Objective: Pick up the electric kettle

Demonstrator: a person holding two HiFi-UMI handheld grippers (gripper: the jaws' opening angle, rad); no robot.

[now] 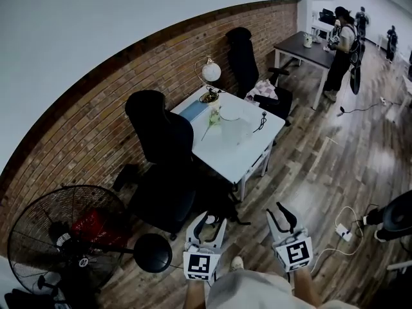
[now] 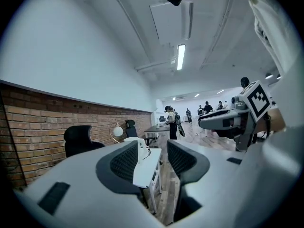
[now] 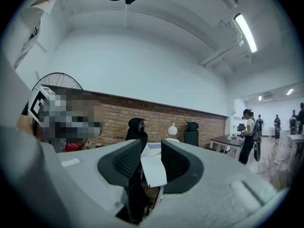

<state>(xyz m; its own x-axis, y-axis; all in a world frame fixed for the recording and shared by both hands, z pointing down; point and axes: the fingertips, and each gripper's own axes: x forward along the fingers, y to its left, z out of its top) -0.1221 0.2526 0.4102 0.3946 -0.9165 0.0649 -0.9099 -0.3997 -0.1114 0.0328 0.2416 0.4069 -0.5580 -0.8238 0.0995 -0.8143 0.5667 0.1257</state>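
Holding nothing, left gripper (image 1: 210,219) and right gripper (image 1: 277,211) stand narrowly parted; electric kettle (image 1: 235,129) looks pale, translucent.

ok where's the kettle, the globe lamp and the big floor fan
kettle (image 1: 234,131): head view, on its pale body.
globe lamp (image 1: 211,72): head view, on its round white shade.
floor fan (image 1: 45,237): head view, on its black wire grille.

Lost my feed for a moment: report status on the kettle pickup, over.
Both claws open, empty: left claw, right claw. Kettle on table ahead, untouched. Black chair just left of the approach.
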